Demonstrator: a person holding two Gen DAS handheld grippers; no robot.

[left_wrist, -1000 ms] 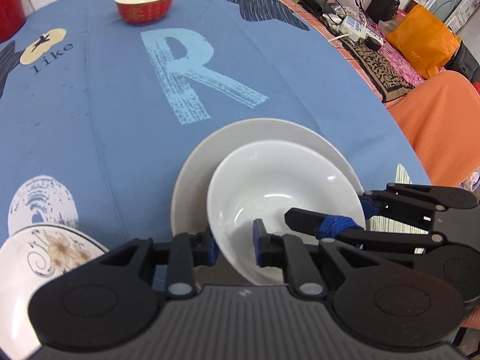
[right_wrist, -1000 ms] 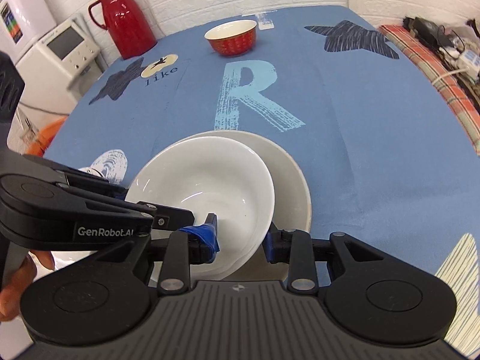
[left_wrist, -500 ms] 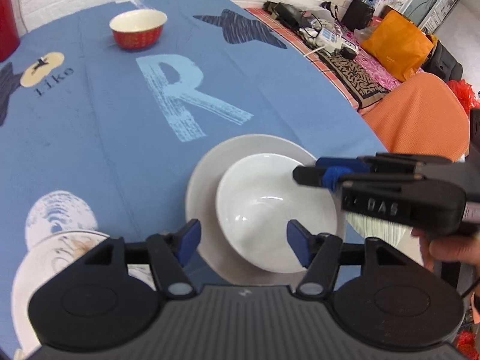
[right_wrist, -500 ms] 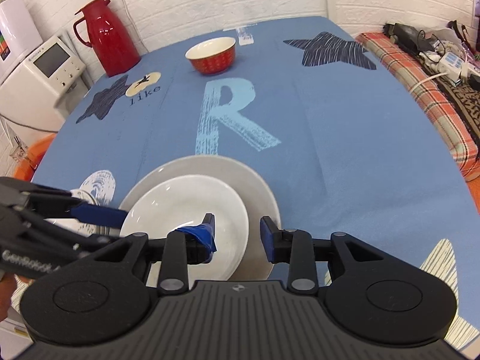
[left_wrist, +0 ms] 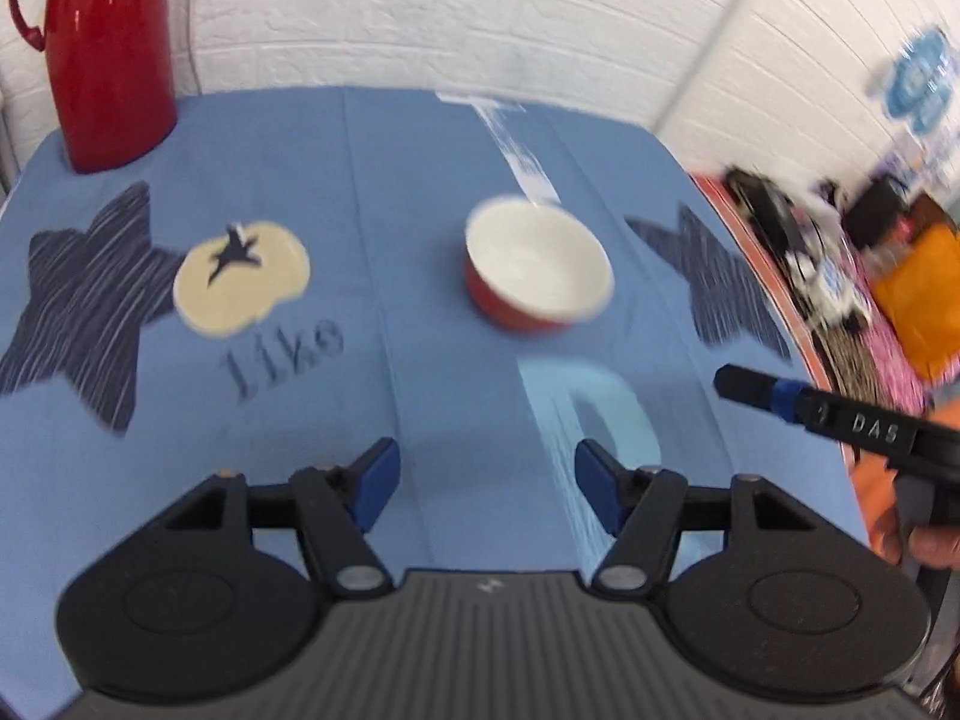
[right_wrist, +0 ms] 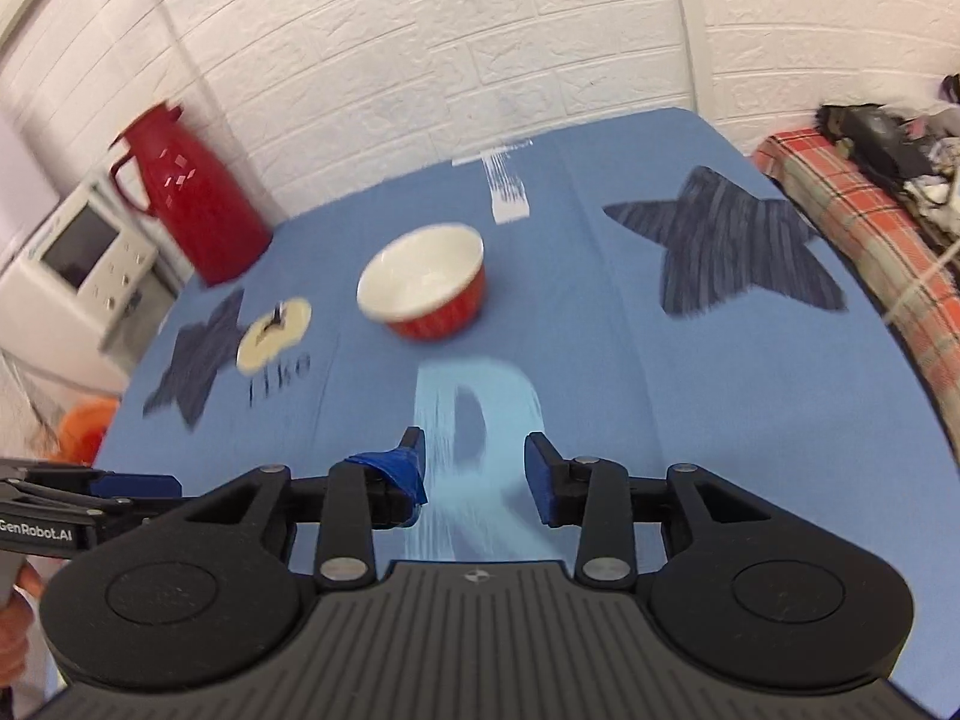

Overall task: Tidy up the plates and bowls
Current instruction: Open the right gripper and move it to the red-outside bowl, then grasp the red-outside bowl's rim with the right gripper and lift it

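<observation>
A red bowl with a white inside [left_wrist: 538,272] stands upright on the blue tablecloth, beyond the printed letter R; it also shows in the right wrist view [right_wrist: 423,289]. My left gripper [left_wrist: 485,483] is open and empty, above the cloth well short of the bowl. My right gripper [right_wrist: 474,468] is open and empty over the letter R, also short of the bowl. The right gripper's finger [left_wrist: 774,393] enters the left wrist view from the right. The white bowl and plates are out of both views.
A red thermos jug [left_wrist: 105,54] stands at the far left corner of the table by the white brick wall; it also shows in the right wrist view [right_wrist: 195,192]. A white appliance [right_wrist: 78,264] stands left of the table. Clutter and an orange cushion [left_wrist: 918,294] lie off the right edge.
Both grippers let go of the white bowl on the plate, opened, and lifted and tilted up toward the far side. The white dishes have left view; the red bowl is now nearer.
</observation>
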